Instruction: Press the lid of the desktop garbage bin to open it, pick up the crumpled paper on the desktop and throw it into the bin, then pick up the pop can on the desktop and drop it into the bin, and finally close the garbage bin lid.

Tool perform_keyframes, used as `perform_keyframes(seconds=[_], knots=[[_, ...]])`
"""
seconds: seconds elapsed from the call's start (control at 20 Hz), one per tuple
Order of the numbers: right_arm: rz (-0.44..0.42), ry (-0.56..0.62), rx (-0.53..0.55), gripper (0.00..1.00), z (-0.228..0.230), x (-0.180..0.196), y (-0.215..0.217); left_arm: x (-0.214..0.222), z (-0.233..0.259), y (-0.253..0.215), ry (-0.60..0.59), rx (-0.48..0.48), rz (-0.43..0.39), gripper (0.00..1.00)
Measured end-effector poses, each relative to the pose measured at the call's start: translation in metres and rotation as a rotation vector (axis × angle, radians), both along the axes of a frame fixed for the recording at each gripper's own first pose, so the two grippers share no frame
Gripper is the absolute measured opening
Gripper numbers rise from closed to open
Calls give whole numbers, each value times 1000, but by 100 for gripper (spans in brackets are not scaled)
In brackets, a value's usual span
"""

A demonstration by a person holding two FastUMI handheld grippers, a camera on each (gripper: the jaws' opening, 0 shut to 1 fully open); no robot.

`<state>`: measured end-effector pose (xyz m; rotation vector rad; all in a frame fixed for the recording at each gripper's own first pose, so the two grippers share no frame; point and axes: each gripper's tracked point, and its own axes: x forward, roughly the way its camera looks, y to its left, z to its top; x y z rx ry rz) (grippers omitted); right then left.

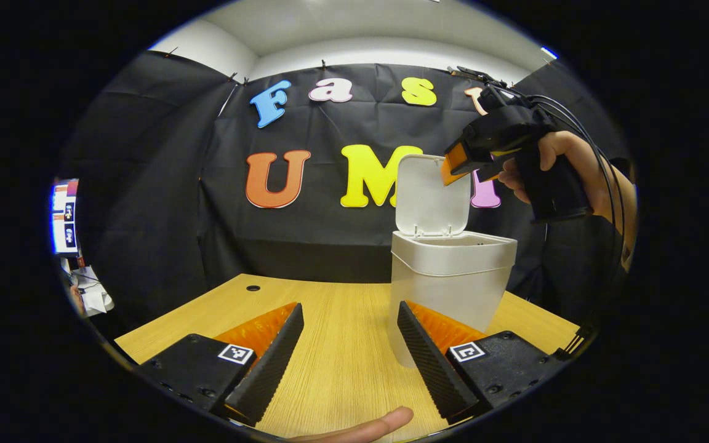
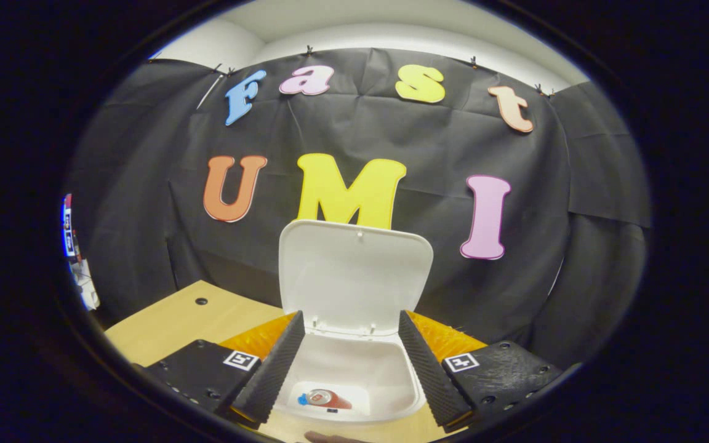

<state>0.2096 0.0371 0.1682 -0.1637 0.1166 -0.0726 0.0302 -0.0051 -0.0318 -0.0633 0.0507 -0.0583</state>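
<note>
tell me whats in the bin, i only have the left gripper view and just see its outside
Observer: A pop can lies on the floor of the garbage bin, seen from the right gripper view.
Operator: is the right gripper holding anything
Observer: No, the right gripper is open and empty above the bin's mouth.
Operator: lid fully up?
Observer: Yes, the lid stands upright behind the opening, its inner face toward that camera.

Black cloth wall behind wooden desktop; white ceiling above; small round hole in desktop.
</note>
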Motion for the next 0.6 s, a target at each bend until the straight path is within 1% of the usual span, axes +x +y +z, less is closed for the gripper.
perform_keyframes(seconds=[0.05, 0.15, 0.3, 0.35, 0.4, 0.5, 0.6], knots=[[-2, -1, 14, 94, 3, 1, 0, 0, -1, -4, -4, 1, -17, 99], [-11, -9, 43, 95, 12, 5, -2, 1, -7, -9, 5, 11, -38, 99], [-25, -74, 47, 95, 43, 15, -3, 0, -8, 7, 9, 11, 16, 99], [-26, -105, 48, 97, 56, 17, -2, 3, -9, 2, 10, -2, -2, 99], [-27, -125, 56, 95, 65, 20, 0, 3, -9, 1, 7, -9, -11, 99], [1, -160, 81, 95, 82, 24, 8, 2, -10, 10, 9, -23, 1, 99], [6, -193, 116, 95, 97, 33, 9, 2, -9, 16, 5, -34, 11, 99]])
